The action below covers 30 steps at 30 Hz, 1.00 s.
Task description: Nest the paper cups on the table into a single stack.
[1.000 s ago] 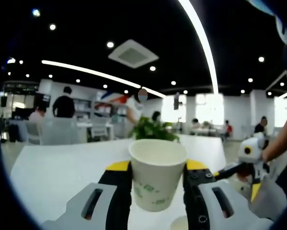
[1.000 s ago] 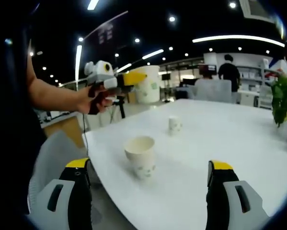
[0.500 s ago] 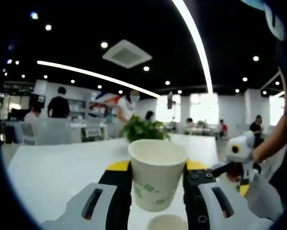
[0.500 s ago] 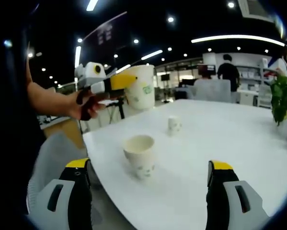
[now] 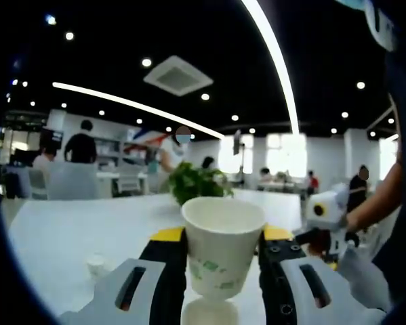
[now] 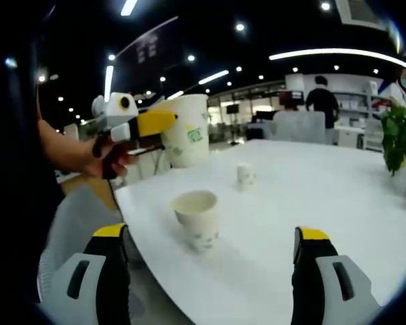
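Note:
My left gripper (image 5: 222,254) is shut on a white paper cup (image 5: 223,254) with green print, held upright in the air. Directly below it stands a second cup (image 5: 209,313) on the white table (image 5: 67,237). A small third cup (image 5: 95,265) sits further left. In the right gripper view the left gripper (image 6: 163,127) hovers with its cup (image 6: 185,130) above and left of the near cup (image 6: 196,220); the small cup (image 6: 245,175) stands further back. My right gripper (image 6: 211,271) is open, low at the table's near edge, with nothing between its jaws.
A potted green plant (image 6: 399,145) stands at the table's right side, also seen as the plant (image 5: 198,182) beyond the held cup. A grey chair (image 6: 74,223) is by the table's left edge. People and desks fill the background.
The left gripper has carried its cup rightward and lower toward the near cup, which now lies right under it in the left gripper view. The right gripper has stayed still and open.

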{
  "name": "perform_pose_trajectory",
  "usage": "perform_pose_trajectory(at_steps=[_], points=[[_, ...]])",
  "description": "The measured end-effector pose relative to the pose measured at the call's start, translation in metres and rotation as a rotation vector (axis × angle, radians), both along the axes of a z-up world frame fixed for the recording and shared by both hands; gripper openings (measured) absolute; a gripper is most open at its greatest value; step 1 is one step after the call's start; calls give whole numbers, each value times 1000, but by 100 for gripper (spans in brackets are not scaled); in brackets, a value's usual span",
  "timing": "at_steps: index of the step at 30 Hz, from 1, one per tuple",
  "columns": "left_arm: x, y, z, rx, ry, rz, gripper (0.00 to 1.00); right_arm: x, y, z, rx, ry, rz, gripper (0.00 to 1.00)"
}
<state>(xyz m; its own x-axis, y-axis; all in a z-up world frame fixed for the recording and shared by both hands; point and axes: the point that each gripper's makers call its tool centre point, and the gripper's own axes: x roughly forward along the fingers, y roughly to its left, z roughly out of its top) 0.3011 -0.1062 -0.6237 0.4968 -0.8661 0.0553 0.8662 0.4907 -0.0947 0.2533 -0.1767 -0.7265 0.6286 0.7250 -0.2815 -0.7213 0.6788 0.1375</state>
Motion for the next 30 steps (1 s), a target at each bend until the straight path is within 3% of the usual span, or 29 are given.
perform_pose_trajectory(at_steps=[10, 16, 30], points=[[0, 1, -5, 4, -5, 16, 40, 0, 0, 0, 3, 1, 0, 100], [0, 0, -23, 14, -8, 26, 40, 0, -1, 0, 7, -1, -2, 100], [4, 7, -74, 74, 50, 37, 40, 0, -1, -1, 8, 5, -6, 100]])
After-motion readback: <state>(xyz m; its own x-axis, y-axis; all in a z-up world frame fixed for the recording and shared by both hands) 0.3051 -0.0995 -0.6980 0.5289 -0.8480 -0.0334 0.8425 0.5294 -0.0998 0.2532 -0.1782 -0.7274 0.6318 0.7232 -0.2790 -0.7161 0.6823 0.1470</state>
